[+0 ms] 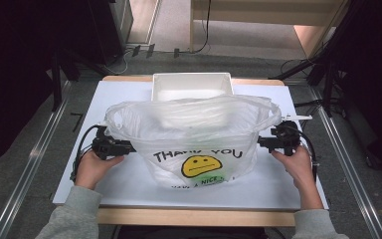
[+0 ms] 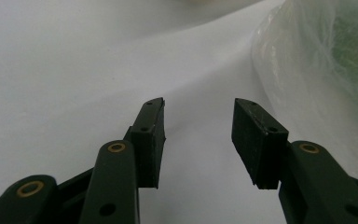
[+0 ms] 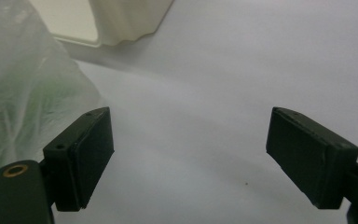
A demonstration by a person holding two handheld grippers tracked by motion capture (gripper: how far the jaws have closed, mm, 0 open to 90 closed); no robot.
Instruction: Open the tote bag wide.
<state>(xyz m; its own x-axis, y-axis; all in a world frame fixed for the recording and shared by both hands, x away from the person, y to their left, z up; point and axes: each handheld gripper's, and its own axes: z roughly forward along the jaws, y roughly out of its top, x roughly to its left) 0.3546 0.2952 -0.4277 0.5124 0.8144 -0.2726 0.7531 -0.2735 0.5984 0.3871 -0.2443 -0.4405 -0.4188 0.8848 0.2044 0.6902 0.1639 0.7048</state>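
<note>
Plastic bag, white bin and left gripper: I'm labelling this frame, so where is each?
plastic bag [image 1: 201, 167], high view, on its yellow face print.
white bin [image 1: 189, 82], high view, on its front rim.
left gripper [image 2: 198, 135], left gripper view, midway between its open jaws.

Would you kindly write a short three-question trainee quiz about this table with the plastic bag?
1. True or false: the left gripper has its jaws clamped on the plastic bag.
2. What stands behind the bag: A) white bin, B) red cup, C) book?
3. What picture is printed on the bag?

Key: 1 false, both the left and right gripper stand open with nothing between; 2 A; 3 a yellow face.
</note>
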